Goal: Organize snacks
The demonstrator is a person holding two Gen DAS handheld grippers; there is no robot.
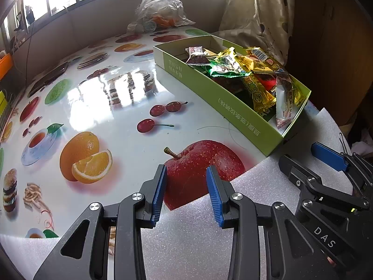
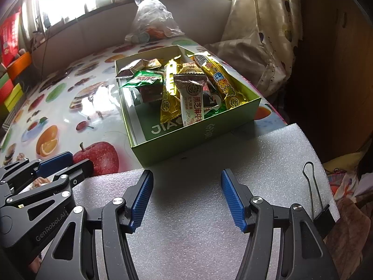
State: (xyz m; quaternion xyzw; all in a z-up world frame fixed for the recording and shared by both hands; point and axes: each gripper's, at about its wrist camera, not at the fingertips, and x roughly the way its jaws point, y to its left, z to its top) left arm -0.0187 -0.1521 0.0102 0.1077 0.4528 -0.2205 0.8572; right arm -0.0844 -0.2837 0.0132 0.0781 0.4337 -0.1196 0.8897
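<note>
I have both grippers parked over the foam sheet (image 2: 209,245) at the near edge of the counter (image 1: 121,126), neither holding anything: the left gripper (image 1: 186,193) has its fingers narrow with only air between them, the right gripper (image 2: 187,197) has its fingers wide and empty. The snacks (image 2: 184,86) are already heaped in the green box (image 2: 198,137), which sits on the counter just beyond the foam, toward the right side. My worry is the heap itself: the wrappers lie crossed and slick, so I judge a pinch on one could drag a neighbour over the low wall, or slip off the foil. Pushing down could also shove the light box along the glossy counter. A binder clip (image 2: 319,210) stands on the foam's right edge, close to my right fingers, and could snag a sideways move. A clear bag (image 1: 158,9) with more items sits at the far wall, well apart; reaching it means passing over or around the box. The curtain (image 2: 263,35) hangs near the box's far right corner.
</note>
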